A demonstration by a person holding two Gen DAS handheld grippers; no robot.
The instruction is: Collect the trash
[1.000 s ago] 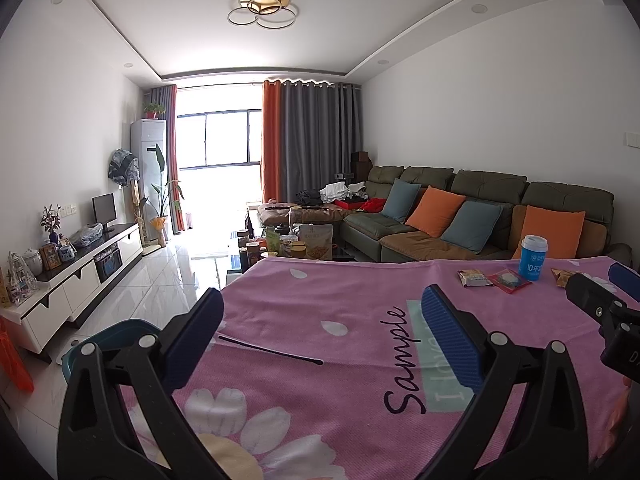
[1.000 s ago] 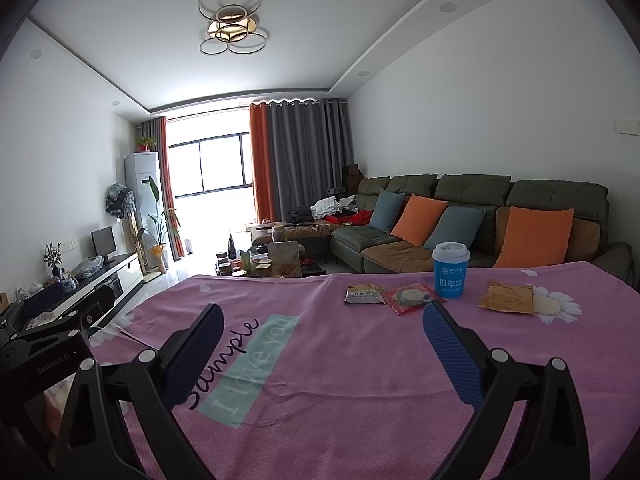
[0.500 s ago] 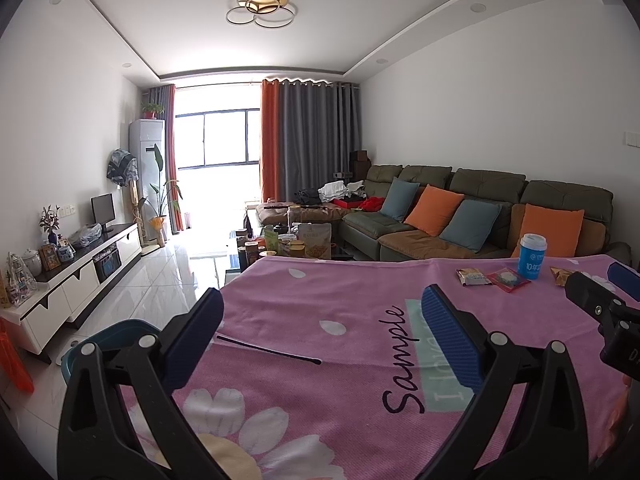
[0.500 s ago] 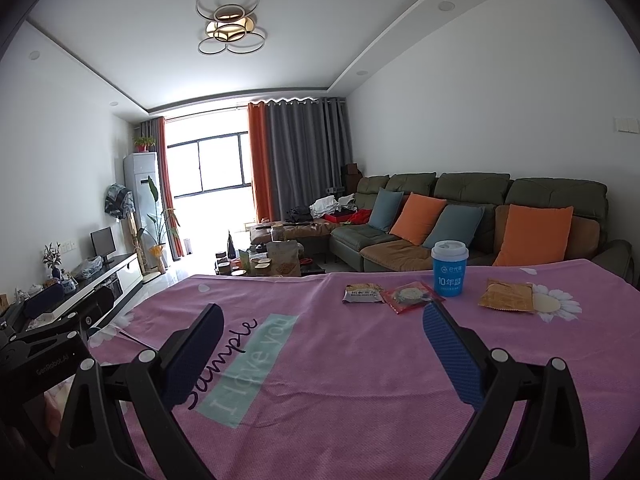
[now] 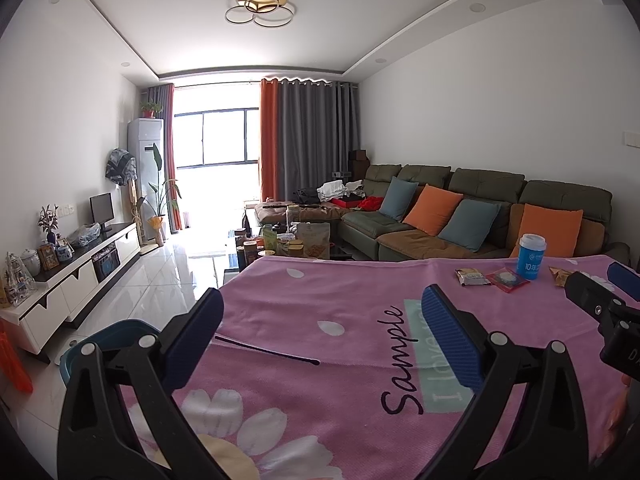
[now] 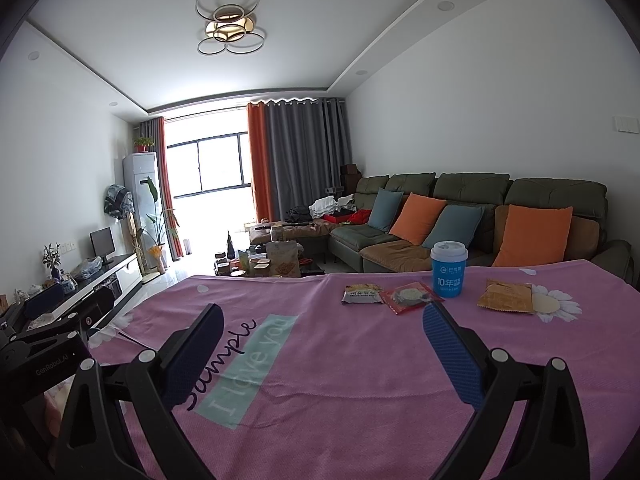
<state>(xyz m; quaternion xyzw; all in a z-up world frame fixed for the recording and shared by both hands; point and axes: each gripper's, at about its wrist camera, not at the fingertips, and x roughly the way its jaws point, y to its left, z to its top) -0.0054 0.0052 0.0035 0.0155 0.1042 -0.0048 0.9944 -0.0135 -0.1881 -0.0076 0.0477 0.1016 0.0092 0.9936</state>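
Observation:
Trash lies at the far side of the pink cloth-covered table (image 6: 320,380): a blue paper cup (image 6: 449,269) standing upright, a small grey-yellow snack packet (image 6: 361,293), a red wrapper (image 6: 410,297) and an orange-brown wrapper (image 6: 505,300). The left wrist view shows the same cup (image 5: 531,255), the packet (image 5: 472,277) and the red wrapper (image 5: 508,279) at the far right. My right gripper (image 6: 320,316) hovers open over the table, short of the wrappers. My left gripper (image 5: 320,300) is open too, empty, over the table's left part.
A blue bin (image 5: 108,340) stands on the floor left of the table. Behind the table are a cluttered coffee table (image 5: 292,240), a green sofa (image 5: 480,216) with cushions and a TV cabinet (image 5: 80,268) along the left wall. The other gripper (image 5: 608,308) shows at the right edge.
None of the objects has moved. Both views shift only slightly; both grippers stay open and empty.

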